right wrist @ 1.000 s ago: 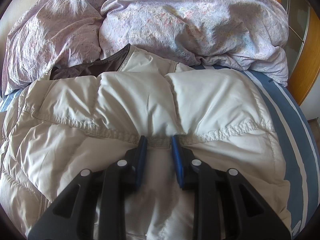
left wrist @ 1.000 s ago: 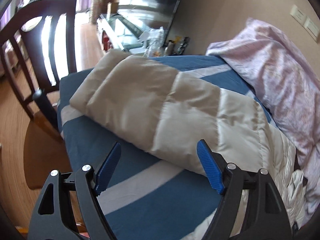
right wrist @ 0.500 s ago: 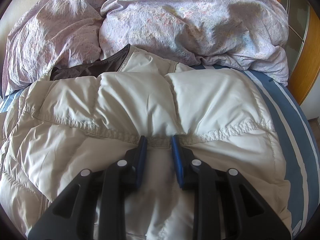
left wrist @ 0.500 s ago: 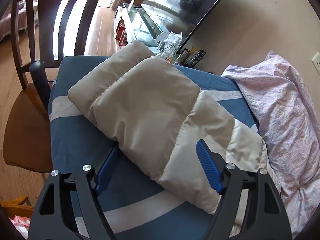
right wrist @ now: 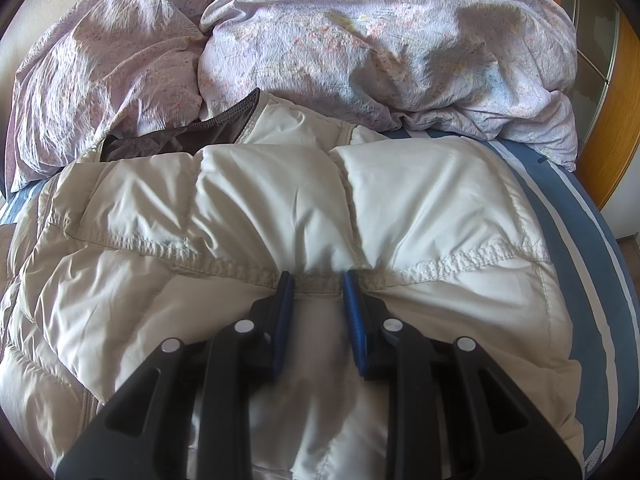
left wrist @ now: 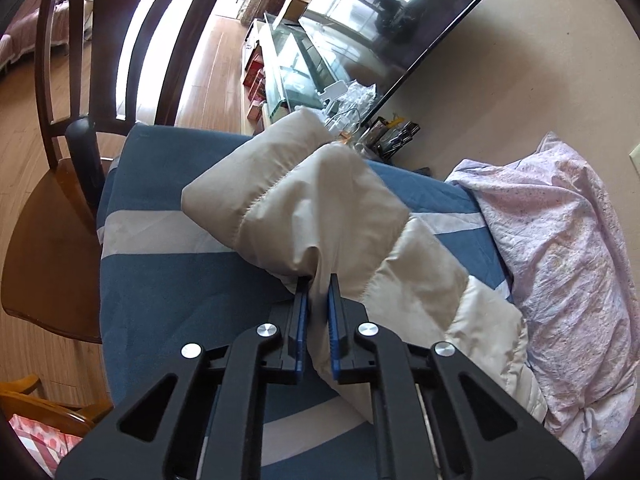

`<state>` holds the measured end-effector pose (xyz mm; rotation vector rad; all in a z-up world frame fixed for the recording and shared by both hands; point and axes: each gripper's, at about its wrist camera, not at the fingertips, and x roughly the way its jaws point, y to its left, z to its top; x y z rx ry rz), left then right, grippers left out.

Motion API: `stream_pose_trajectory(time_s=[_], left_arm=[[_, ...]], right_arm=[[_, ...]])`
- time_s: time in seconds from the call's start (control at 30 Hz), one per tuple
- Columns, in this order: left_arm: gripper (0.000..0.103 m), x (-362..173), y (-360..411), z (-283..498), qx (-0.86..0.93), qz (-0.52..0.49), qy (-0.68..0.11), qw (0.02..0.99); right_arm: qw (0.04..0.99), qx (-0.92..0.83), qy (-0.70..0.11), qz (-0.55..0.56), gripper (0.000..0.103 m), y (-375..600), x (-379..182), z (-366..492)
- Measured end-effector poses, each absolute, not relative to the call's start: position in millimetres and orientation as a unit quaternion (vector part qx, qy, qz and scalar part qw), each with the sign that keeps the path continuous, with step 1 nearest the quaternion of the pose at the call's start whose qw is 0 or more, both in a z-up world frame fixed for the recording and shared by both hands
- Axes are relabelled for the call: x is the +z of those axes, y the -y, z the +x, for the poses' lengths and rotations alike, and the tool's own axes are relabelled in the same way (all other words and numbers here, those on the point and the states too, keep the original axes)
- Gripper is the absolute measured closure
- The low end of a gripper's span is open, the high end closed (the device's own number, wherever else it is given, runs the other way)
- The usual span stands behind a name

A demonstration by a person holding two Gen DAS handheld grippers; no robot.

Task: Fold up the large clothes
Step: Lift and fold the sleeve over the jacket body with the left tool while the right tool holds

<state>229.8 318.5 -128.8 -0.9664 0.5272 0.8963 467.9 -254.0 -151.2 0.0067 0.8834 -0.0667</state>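
My left gripper [left wrist: 318, 280] had its blue pads drawn nearly together on a pinch of the beige puffer jacket [left wrist: 320, 200], at the sleeve end, and the padded cloth bulged up in front of the fingers and hid part of the bed behind it. The jacket lay across the blue and white striped bedsheet [left wrist: 160, 264]. Just to the right of it was the crumpled lilac duvet [left wrist: 568, 248], touching the jacket along its edge. Beyond the bed corner stood a dark wooden chair [left wrist: 80, 92], close against the mattress, and further away a glass cabinet [left wrist: 292, 64] and a large dark screen [left wrist: 396, 16] leaning on the wall. My right gripper [right wrist: 318, 280] had its pads narrowed on a fold of the same jacket [right wrist: 280, 208], at the stitched seam, with cloth between them. The dark brown lining [right wrist: 192, 136] showed at the collar. The duvet [right wrist: 360, 40] was piled directly behind it, over the sheet [right wrist: 580, 240].
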Motion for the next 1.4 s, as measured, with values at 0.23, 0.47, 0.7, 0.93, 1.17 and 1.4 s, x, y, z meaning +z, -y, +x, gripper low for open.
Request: stream_pose_trajectory(time_s=[0.23,0.47,0.7,0.93,1.17,1.4], left_arm=[[0.097,-97.8,-302.8,238.1,0.395,-0.416,-0.209,0.792],[0.099,-61.6,-269.6,256.3,0.348,-0.377,-0.186,0.838],[0.099,-39.5,-224.4,283.4,0.271,-0.337,-0.187,0.882],[0.099,-26.0,-168.5,317.4,0.2,-0.271,-0.2,0.92],[0.099,-20.0,-108.1,343.3,0.136,-0.218,-0.208,0.944],[0.099,-30.3,-39.1,368.0,0.057,-0.162,-0.228,0.958]], right_arm=[[0.904,-0.032,-0.427,0.003,0.076,253.5,-151.1,468.0],[0.903,-0.032,-0.427,0.003,0.076,254.3,-150.9,467.9],[0.903,-0.033,-0.427,0.002,0.076,254.1,-150.9,467.9],[0.904,-0.033,-0.427,0.002,0.076,253.8,-151.0,468.3],[0.904,-0.034,-0.427,0.002,0.076,253.7,-151.3,468.2],[0.904,-0.033,-0.427,0.005,0.076,252.6,-151.4,468.5]])
